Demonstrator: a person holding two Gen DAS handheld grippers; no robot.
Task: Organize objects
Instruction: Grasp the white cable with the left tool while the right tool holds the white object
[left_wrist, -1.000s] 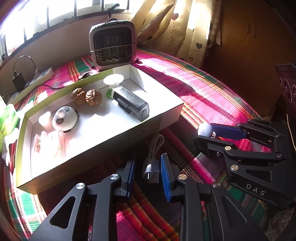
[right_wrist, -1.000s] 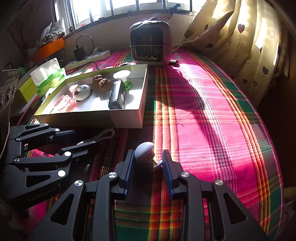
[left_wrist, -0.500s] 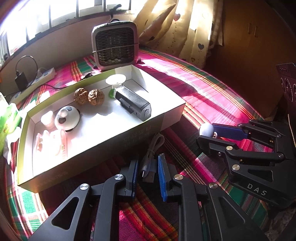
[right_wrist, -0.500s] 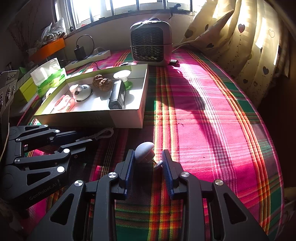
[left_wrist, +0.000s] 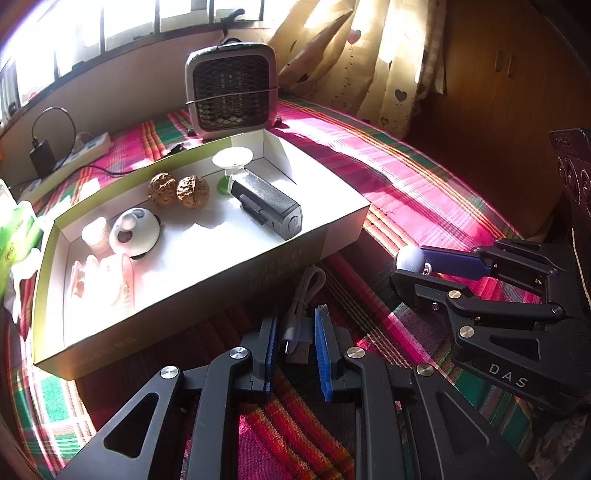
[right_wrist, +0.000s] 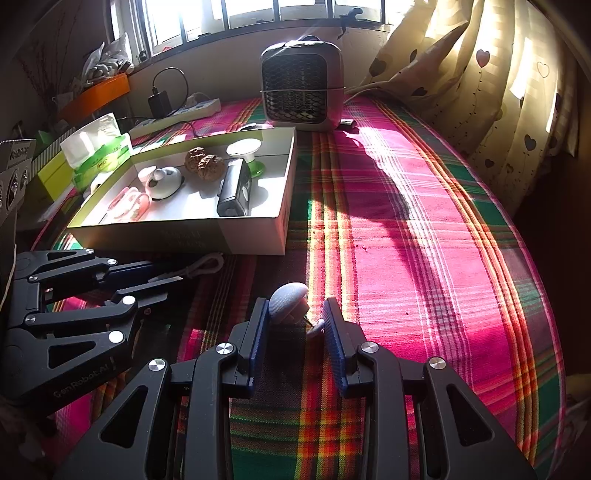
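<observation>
While hidden rightward, cable plugs (left_wrist: 295, 341) show (left view).

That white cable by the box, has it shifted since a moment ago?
No. The white cable lies where it did, just in front of the box; only the left gripper's fingers have just been closing around it.

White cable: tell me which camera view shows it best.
The left wrist view: the white cable lies between the left gripper pads, loop and plugs plainly visible. The right wrist view shows only its loop past that gripper's fingers, near the box.
</observation>
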